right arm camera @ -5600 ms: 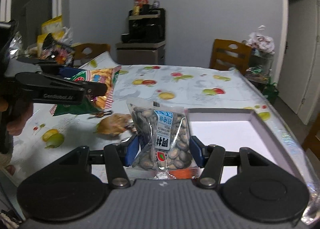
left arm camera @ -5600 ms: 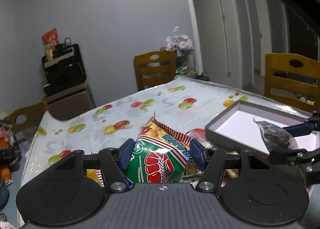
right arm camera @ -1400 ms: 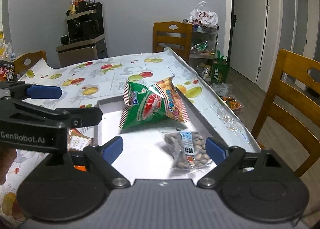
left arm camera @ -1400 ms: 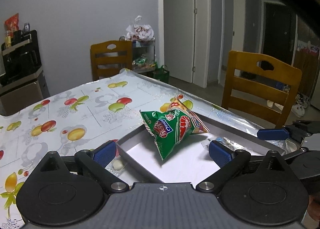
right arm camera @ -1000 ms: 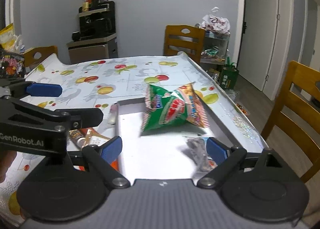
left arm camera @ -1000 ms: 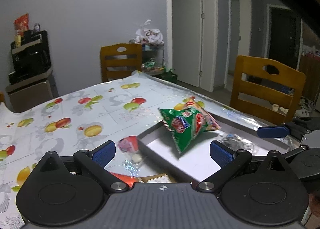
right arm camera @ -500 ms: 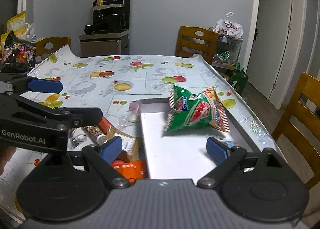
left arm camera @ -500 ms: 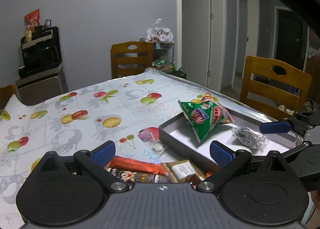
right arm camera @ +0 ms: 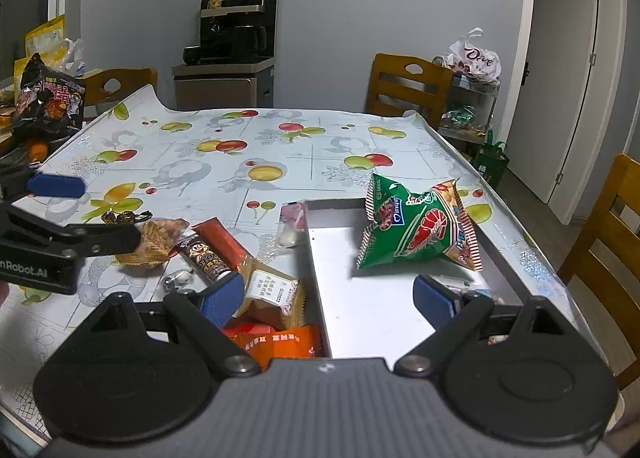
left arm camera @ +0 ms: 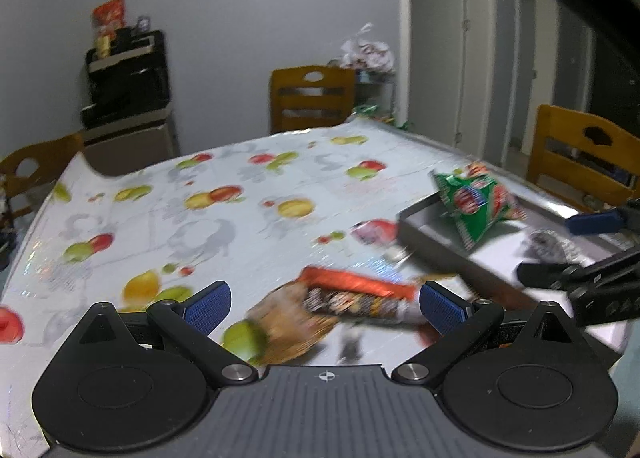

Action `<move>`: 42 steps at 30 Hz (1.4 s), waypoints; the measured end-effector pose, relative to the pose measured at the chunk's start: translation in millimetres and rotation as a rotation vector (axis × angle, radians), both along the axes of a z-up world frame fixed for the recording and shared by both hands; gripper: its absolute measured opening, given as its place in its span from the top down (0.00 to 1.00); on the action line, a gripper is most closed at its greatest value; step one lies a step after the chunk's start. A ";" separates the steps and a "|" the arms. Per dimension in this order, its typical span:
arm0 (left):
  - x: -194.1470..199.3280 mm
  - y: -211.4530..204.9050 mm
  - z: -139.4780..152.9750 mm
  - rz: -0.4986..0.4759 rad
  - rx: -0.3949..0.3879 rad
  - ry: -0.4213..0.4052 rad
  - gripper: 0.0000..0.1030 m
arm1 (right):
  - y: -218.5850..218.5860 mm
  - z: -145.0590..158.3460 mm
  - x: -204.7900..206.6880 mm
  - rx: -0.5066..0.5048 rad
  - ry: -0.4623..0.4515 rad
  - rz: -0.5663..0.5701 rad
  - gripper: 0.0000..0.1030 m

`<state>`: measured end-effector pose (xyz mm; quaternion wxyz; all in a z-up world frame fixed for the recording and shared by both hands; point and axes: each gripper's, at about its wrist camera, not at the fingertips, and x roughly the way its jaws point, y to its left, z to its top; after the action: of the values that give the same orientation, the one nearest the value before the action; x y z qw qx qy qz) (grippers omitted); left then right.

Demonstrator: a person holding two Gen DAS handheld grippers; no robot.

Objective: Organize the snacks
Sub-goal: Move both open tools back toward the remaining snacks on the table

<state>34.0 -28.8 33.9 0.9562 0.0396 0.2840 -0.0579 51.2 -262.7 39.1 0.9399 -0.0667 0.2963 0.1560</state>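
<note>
Both grippers are hanging wide and empty — the left gripper [left arm camera: 322, 300] is lining up on the red sausage stick [right arm camera: 216, 248] left of the grey tray [right arm camera: 320, 298], where the green shrimp-chip bag [right arm camera: 420, 232] is already lying. Next, I judge, it needs lowering astride the stick and closing.

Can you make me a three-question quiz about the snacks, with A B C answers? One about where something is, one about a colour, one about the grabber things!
1. Where is the green shrimp-chip bag?
A. in the grey tray
B. on a chair
C. on the floor

2. What colour are the gripper finger pads?
A. red
B. blue
C. yellow

3. How is the right gripper?
A. shut on a bag
B. open, holding nothing
C. out of view

Answers: 1 A, the bag sits inside the tray walls. 2 B, the pads are blue. 3 B, its fingers are spread with nothing between them.
</note>
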 end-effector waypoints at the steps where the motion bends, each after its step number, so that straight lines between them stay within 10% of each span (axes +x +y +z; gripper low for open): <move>1: -1.2 5.6 -2.3 0.014 0.001 0.008 0.01 | 0.2 -0.9 0.2 0.000 0.002 0.004 0.10; 15: -2.4 43.7 -32.2 0.128 0.034 0.084 0.01 | 31.2 -23.1 -3.5 -0.026 0.046 0.120 0.10; 42: 14.2 102.6 -49.6 0.373 -0.013 -0.158 0.01 | 169.5 -58.4 46.9 -0.028 -0.040 0.305 0.22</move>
<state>48.2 73.8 -15.7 0.9699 -0.0155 0.2103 0.1216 98.1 -93.2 -19.2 0.9100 -0.1270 0.2660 0.2915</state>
